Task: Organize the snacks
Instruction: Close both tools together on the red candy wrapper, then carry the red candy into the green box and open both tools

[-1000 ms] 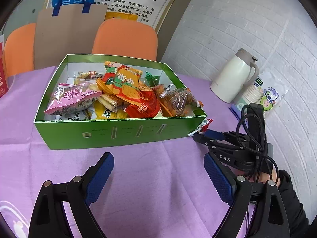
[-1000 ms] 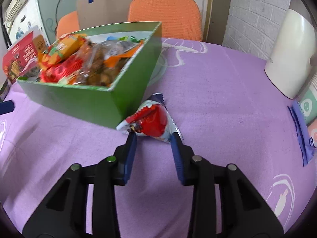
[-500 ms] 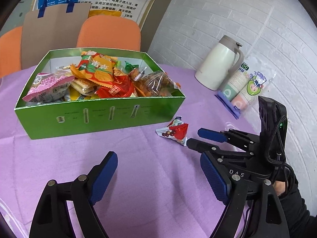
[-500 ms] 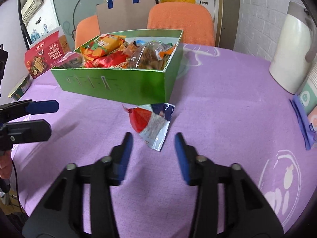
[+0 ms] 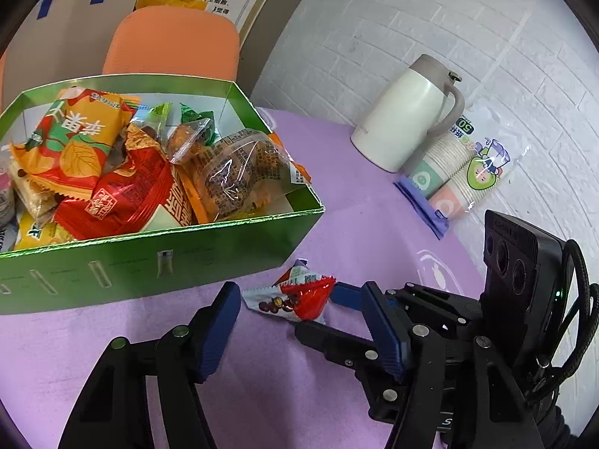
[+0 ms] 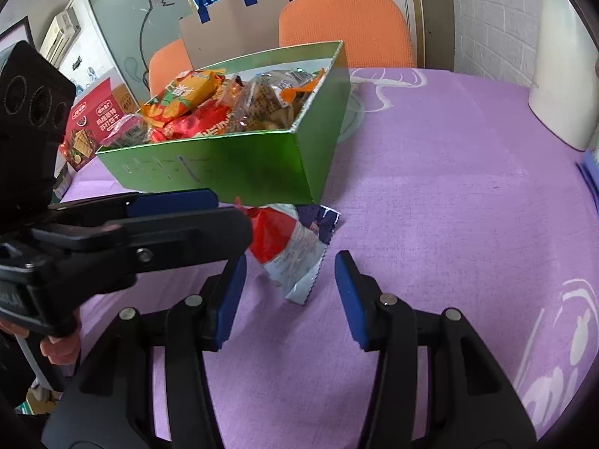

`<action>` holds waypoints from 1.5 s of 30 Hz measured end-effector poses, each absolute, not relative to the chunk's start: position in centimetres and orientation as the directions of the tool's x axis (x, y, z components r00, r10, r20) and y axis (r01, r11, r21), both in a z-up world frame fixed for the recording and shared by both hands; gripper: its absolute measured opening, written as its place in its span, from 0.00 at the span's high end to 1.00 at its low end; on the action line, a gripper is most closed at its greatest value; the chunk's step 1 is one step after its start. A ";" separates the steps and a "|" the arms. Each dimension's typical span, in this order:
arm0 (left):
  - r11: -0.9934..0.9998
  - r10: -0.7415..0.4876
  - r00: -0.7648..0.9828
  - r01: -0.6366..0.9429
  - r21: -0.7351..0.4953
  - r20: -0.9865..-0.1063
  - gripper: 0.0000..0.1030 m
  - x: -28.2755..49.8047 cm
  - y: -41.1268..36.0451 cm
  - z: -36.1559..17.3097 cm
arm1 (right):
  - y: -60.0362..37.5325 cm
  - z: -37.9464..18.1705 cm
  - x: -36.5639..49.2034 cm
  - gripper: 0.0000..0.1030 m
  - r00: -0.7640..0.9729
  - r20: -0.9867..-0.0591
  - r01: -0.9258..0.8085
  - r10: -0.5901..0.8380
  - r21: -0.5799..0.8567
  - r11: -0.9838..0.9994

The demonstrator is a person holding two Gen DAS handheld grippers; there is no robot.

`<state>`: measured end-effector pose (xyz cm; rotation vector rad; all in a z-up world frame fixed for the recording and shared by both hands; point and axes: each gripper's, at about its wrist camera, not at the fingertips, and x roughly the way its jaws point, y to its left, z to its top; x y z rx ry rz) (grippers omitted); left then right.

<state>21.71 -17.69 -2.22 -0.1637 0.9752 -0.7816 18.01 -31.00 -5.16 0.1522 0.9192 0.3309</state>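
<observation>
Two hand-held grippers converging low over a purple tabletop (image 6: 449, 187) on one loose snack packet (image 5: 295, 297), red, white and blue, lying flat just outside the near corner of a green box (image 5: 149, 258) heaped with wrapped snacks. Left hand-held gripper (image 5: 299, 321) levelled just above the cloth, jaws spread wide and holding nothing, packet just ahead between the blue pads (image 5: 217, 333). Right hand-held gripper (image 6: 290, 292) likewise low and pointed forward, jaws wide apart and empty, packet (image 6: 288, 250) lying just beyond and between its fingertips. Seen from the left wrist camera, right hand-held gripper (image 5: 337, 314) reaching in from the right, one blue tip at the packet's red end, contact not clear. Seen from the right wrist camera, left hand-held gripper (image 6: 209, 209) crossing in from the left, its black finger overlapping the packet's left edge, a bare hand (image 6: 60, 348) gripping its handle at the lower left. Green box directly beyond both tools, packet just beside its corner. Further right of the left hand-held gripper, a white jug (image 5: 404, 116) and a sleeve of paper cups (image 5: 460, 172) against the brick wall. Orange chairs (image 6: 344, 26) behind the box; a red biscuit carton (image 6: 93, 127) to its far left.
</observation>
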 end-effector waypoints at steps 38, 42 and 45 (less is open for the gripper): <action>0.818 -0.558 0.561 0.493 -0.295 -0.611 0.41 26.7 -11.7 6.6 | -24.3 3.2 23.3 0.54 0.737 -0.572 -0.289 0.360 0.215 0.933; 0.896 -0.438 0.650 0.369 -0.247 -0.621 0.05 27.2 -9.4 5.0 | -24.8 1.4 22.6 0.21 0.769 -0.555 -0.257 0.317 0.186 0.948; 0.901 -0.431 0.646 0.344 -0.264 -0.630 0.05 26.9 -8.1 4.5 | -24.7 1.2 21.9 0.18 0.773 -0.559 -0.248 0.301 0.171 0.954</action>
